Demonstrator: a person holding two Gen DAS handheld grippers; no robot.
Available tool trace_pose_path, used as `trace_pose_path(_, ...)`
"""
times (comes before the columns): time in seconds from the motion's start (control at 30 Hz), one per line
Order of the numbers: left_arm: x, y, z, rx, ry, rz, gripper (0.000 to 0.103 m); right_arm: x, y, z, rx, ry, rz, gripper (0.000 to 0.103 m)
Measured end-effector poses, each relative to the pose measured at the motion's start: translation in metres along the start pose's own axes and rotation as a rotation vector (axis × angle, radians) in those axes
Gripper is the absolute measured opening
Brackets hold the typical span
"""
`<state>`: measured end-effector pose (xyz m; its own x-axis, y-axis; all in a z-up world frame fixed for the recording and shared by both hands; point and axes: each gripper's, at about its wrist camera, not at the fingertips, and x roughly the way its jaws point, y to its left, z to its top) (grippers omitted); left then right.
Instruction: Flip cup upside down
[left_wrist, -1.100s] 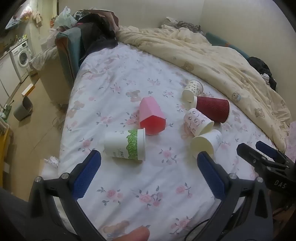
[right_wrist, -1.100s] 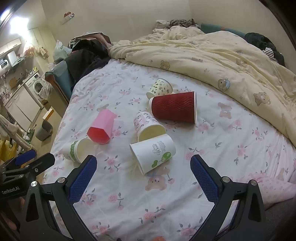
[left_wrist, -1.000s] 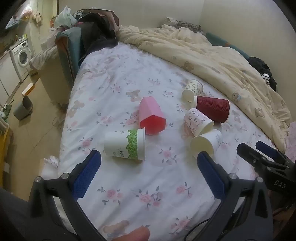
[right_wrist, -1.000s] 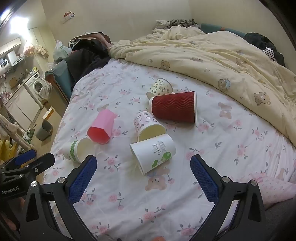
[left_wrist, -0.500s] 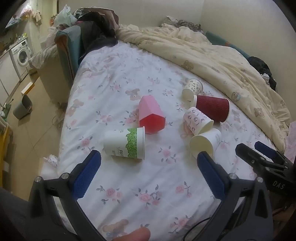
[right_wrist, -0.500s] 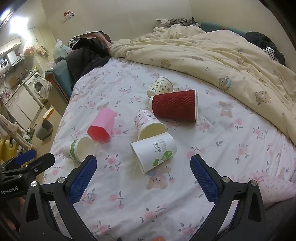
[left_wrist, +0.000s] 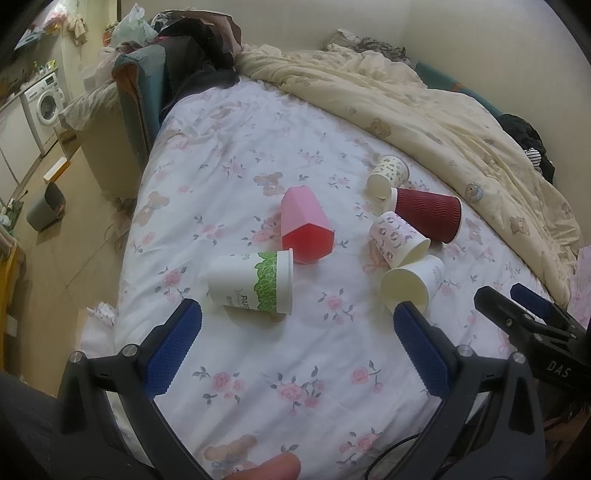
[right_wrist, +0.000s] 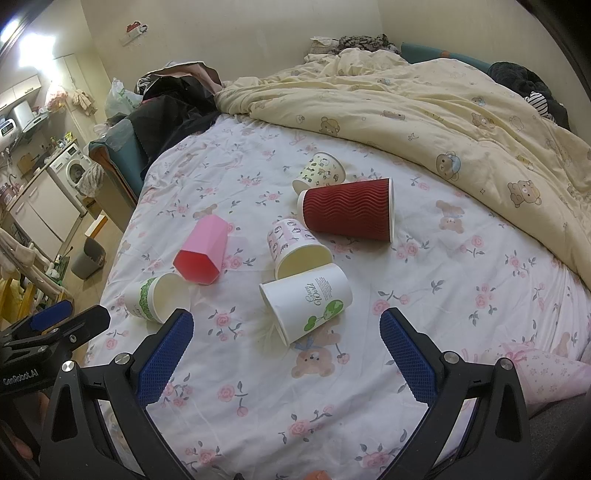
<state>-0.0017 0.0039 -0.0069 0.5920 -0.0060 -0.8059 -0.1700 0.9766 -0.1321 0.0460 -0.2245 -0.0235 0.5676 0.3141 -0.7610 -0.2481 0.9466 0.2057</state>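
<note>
Several cups lie on their sides on the floral bed sheet (left_wrist: 258, 369). A white cup with a green leaf band (left_wrist: 251, 284) (right_wrist: 157, 297) lies nearest my left gripper (left_wrist: 295, 317), which is open and empty just short of it. A pink faceted cup (left_wrist: 304, 229) (right_wrist: 201, 249) lies behind it. A white cup with a green globe print (right_wrist: 306, 299) (left_wrist: 412, 282) lies just ahead of my right gripper (right_wrist: 286, 328), open and empty. A flower-print cup (right_wrist: 295, 247), a dark red ribbed cup (right_wrist: 349, 212) and a small patterned cup (right_wrist: 321, 171) lie beyond.
A cream bear-print duvet (right_wrist: 443, 110) is bunched along the bed's right and far side. Dark clothes (right_wrist: 173, 107) are piled at the far left corner. The bed's left edge drops to the floor, with a grey bin (left_wrist: 46, 210) and a washing machine (left_wrist: 46, 98).
Both grippers have crept slightly forward towards the cups. The cups have not moved.
</note>
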Motion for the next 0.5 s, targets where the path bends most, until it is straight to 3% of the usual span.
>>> trace_pose_path(0.5, -0.0006, 0.0010, 0.0016, -0.002, 0.001, 0.009, 0.102, 0.0006, 0.0003, -0.0018, -0.003, 0.001, -0.004, 0.103)
